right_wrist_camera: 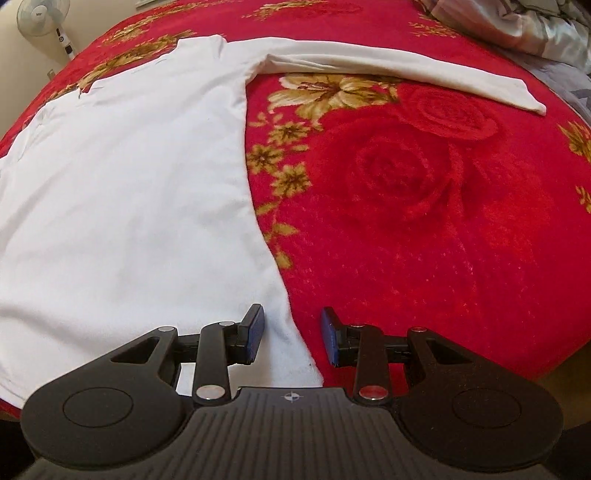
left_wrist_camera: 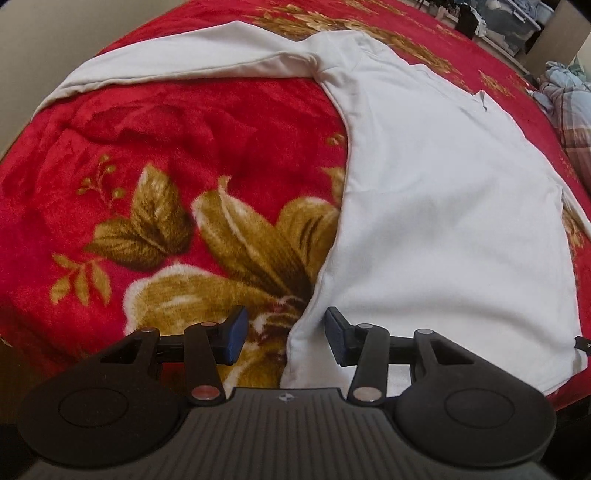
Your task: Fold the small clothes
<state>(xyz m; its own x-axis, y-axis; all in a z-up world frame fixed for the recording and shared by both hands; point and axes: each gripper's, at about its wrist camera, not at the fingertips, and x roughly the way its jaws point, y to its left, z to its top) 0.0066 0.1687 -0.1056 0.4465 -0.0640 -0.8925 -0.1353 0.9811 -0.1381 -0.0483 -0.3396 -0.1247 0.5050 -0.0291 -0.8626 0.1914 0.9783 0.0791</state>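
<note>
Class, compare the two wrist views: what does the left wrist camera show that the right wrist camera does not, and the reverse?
Only the left wrist view shows the left gripper open over the shirt's left hem corner, and the left sleeve.

Only the right wrist view shows the right gripper open over the right hem corner, the right sleeve and a fan.

Both show the white shirt spread flat on the red floral blanket.

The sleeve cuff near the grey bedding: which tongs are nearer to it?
Right. The right tongs straddle the shirt's right hem corner, the sleeve cuff far ahead; the left tongs straddle the opposite corner.
</note>
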